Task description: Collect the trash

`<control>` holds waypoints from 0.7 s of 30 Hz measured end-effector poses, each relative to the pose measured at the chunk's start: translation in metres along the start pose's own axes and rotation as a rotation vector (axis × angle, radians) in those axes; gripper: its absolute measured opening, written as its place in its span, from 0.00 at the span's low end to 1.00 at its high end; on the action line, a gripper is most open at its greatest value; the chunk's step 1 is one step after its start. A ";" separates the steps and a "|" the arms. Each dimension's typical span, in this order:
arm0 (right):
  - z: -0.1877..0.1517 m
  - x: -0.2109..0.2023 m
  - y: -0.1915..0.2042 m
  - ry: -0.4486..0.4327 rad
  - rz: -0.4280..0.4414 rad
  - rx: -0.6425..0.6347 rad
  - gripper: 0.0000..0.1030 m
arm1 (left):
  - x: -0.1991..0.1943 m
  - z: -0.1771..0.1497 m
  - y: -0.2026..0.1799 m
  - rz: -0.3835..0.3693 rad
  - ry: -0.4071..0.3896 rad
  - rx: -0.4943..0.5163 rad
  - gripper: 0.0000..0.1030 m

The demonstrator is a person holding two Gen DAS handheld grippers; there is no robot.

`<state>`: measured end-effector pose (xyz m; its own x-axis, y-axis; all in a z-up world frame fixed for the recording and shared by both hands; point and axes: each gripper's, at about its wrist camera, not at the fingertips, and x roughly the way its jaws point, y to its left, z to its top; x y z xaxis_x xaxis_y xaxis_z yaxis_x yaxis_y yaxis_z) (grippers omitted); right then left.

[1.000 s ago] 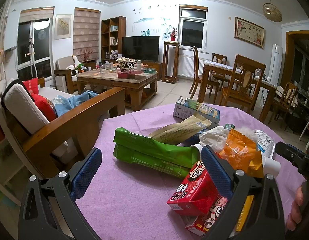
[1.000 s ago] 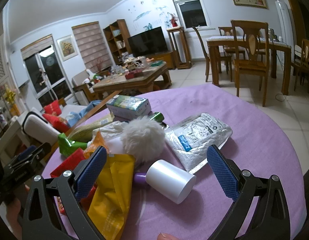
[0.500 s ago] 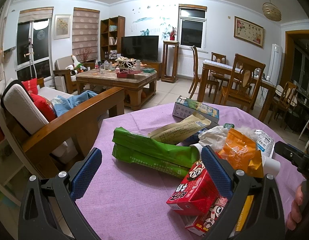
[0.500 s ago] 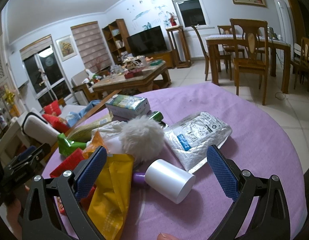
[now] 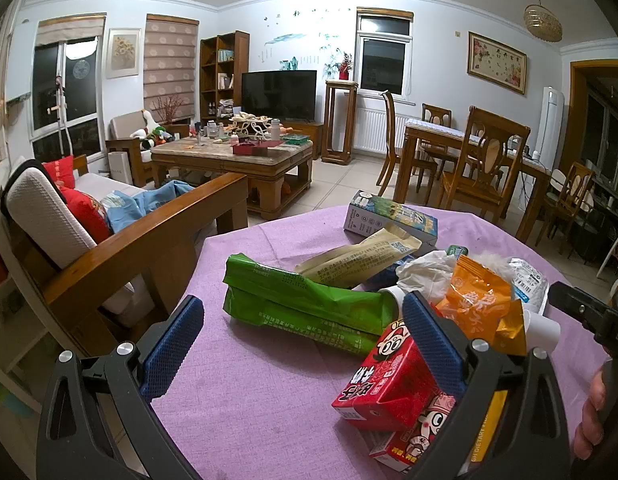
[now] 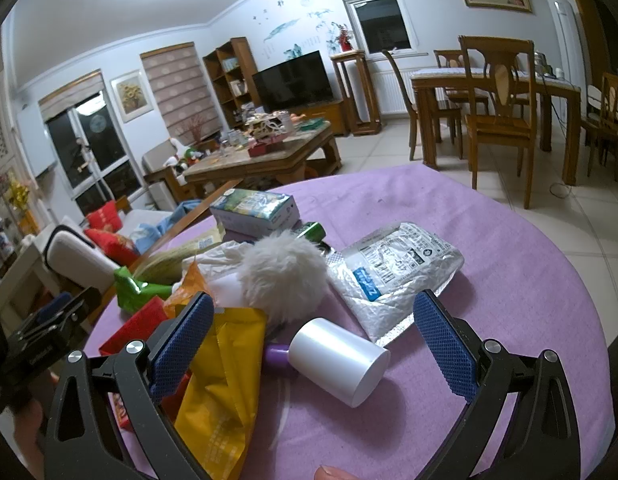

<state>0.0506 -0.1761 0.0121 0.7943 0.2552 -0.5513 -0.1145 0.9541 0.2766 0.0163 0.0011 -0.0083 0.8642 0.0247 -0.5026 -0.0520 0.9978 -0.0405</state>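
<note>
A heap of trash lies on the purple-clothed round table [image 5: 269, 400]. In the left wrist view my left gripper [image 5: 305, 340] is open, just short of a green packet [image 5: 309, 304], with a red carton [image 5: 389, 384] by its right finger. Behind lie a beige wrapper [image 5: 361, 256], a printed box [image 5: 389, 216] and an orange bag [image 5: 481, 304]. In the right wrist view my right gripper [image 6: 313, 344] is open around a white cylinder [image 6: 341, 356] with a purple end, beside a yellow bag [image 6: 225, 380], a white fluffy ball [image 6: 285, 272] and a silver pouch [image 6: 393, 272].
A wooden sofa arm [image 5: 149, 240] with red cushions borders the table on the left. Beyond stand a cluttered coffee table [image 5: 233, 152], a TV [image 5: 279, 94] and a dining table with chairs [image 5: 477, 152]. A hand [image 5: 589, 412] holds the other gripper at the right edge.
</note>
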 end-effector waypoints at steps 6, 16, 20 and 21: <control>0.000 0.002 -0.001 0.001 0.000 0.001 0.96 | 0.000 0.000 0.000 -0.001 0.000 -0.003 0.95; 0.025 0.020 0.003 0.009 0.033 -0.130 0.96 | 0.012 0.018 0.031 -0.262 0.082 0.006 0.95; 0.077 0.047 0.033 0.079 0.086 -0.247 0.95 | 0.040 0.028 0.038 -0.269 0.156 0.132 0.95; 0.085 0.053 0.037 0.091 0.106 -0.257 0.95 | 0.048 0.031 0.040 -0.277 0.175 0.161 0.95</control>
<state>0.1392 -0.1404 0.0598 0.7146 0.3574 -0.6014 -0.3505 0.9269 0.1344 0.0712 0.0436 -0.0075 0.7352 -0.2448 -0.6321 0.2633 0.9624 -0.0665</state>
